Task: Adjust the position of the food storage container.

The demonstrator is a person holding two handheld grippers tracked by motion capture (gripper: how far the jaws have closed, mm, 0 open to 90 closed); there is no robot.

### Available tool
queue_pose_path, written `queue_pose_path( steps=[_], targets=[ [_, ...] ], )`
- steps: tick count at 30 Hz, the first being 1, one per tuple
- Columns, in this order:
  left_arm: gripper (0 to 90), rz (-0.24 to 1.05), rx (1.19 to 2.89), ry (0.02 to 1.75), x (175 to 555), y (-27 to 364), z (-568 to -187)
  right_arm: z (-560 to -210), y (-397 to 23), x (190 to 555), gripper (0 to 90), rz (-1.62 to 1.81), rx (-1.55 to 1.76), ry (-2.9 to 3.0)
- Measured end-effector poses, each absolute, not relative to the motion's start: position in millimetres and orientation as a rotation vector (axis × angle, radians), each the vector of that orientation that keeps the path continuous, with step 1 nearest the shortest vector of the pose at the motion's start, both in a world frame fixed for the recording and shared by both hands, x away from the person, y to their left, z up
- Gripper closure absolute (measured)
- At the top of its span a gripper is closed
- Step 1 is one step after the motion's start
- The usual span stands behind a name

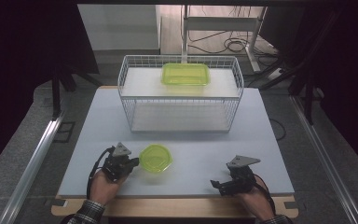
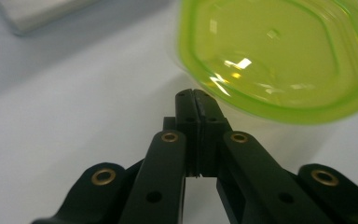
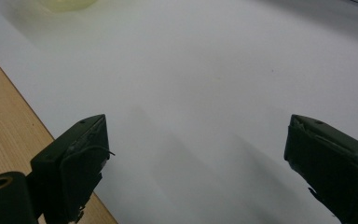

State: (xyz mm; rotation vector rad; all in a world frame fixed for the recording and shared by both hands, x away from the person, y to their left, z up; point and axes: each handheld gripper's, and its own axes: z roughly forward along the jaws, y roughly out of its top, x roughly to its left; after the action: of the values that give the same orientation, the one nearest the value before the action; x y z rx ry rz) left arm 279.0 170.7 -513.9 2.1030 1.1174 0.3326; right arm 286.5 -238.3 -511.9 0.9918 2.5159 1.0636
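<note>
In the left gripper view we see the jaws of the left gripper pressed flat together with nothing between them. Just past their tips, a little to the right, sits the small green container, a translucent lime tub with a rounded, many-sided rim, standing upright on the desk. The tips come very close to its rim; from this view we cannot tell whether they touch it or stop just short. In the high view the left gripper lies low over the near left part of the desk, the small green container directly at its jaw end, and the person's left hand wraps the body behind.

In the right gripper view the jaws of the right gripper stand wide apart and hold nothing; only bare white desk lies between and ahead of them. A strip of wooden edge runs beside the left jaw, and a pale green blur at the far top, probably the same tub, sits well away from the tips. In the high view the right gripper rests at the near right edge, well apart from the left one.

Farther beyond both pairs of jaws stands a white wire basket, and a larger rectangular green container rests on top of it.
</note>
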Motion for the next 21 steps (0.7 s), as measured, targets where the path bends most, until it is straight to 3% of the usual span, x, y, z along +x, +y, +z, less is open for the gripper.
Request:
queue_pose_path(
  steps=[15,21],
  targets=[
    [89.7,0.224,2.200,0.936,269,120,-518,-513,-237,286,6.6,1.059,0.990,2.524],
    [89.9,0.356,2.224,1.034,287,138,-518,-513,-237,287,6.6,1.066,0.991,2.522]
  ],
)
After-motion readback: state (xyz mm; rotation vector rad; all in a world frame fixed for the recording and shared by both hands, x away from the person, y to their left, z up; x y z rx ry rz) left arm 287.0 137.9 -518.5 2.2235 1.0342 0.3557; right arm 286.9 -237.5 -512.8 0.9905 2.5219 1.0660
